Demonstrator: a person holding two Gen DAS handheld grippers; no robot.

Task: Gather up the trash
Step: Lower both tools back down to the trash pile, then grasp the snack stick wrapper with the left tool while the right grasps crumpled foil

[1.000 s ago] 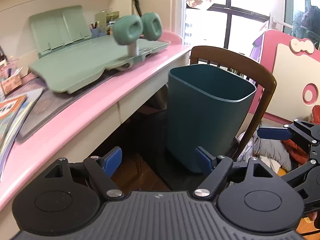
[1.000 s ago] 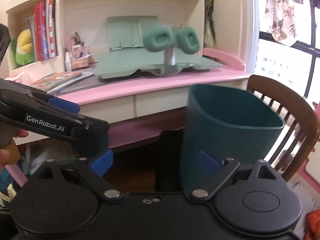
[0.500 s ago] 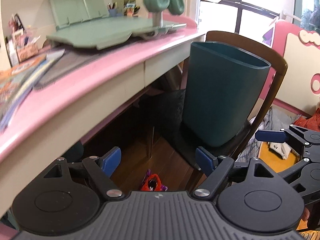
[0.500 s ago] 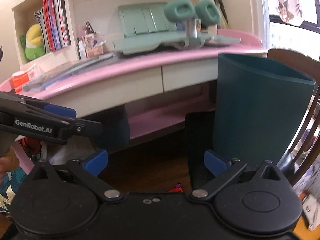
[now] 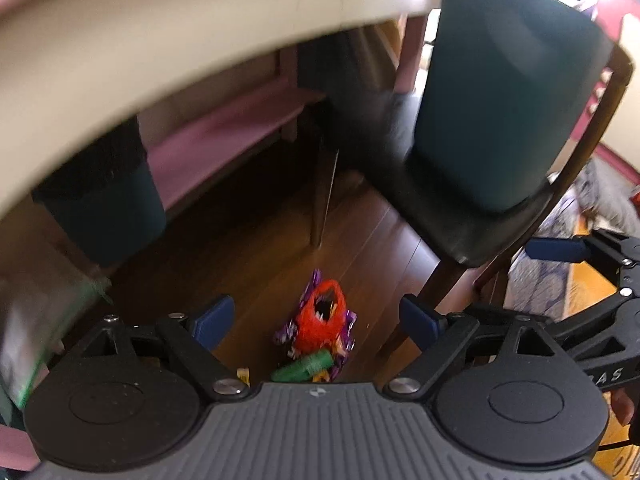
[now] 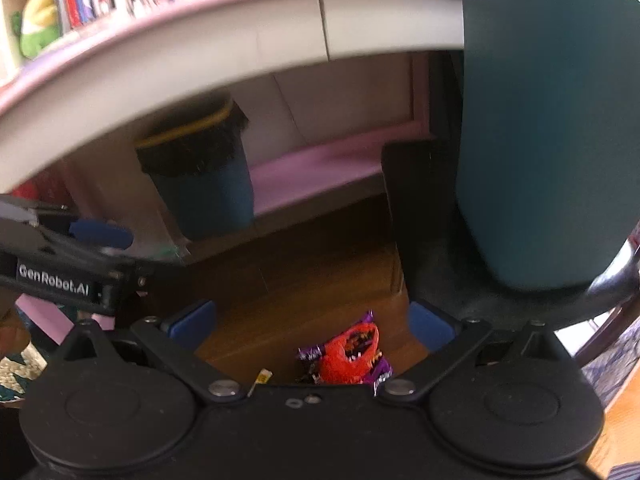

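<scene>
We see both grippers angled down toward a dark wood floor [image 5: 384,248] under a pink-edged desk [image 6: 248,52].

Left gripper [image 5: 316,316]: jaws stand wide and have just been opening further; nothing sits between the blue pads, only floor and the litter beyond. Right gripper [image 6: 312,320]: jaws spread as wide as they go, having just finished opening, with nothing gripped.

Trash: a small heap on the floor, low in both wrist views, around 6 o'clock. It is made up of a red net bag [image 5: 322,316] lying on purple wrappers [image 5: 346,344], with a green crumpled piece [image 5: 306,368] just at its near edge in the left view. A small yellow scrap [image 6: 262,378] lies apart, toward 7 o'clock of the heap in the right view. Neither gripper touches any of it.

Bins: a dark teal bin [image 5: 508,100] stands upright on the black seat of a wooden chair [image 5: 460,232], at 1 to 2 o'clock in both views. A second bin with a black liner [image 6: 200,176] stands on the floor under the desk, at 10 o'clock.

Each gripper shows at the edge of the other's view: the right one at 3 o'clock in the left view, the left at 9 o'clock in the right. Books and a plush toy [image 6: 38,20] sit at 11 o'clock, blurred.
</scene>
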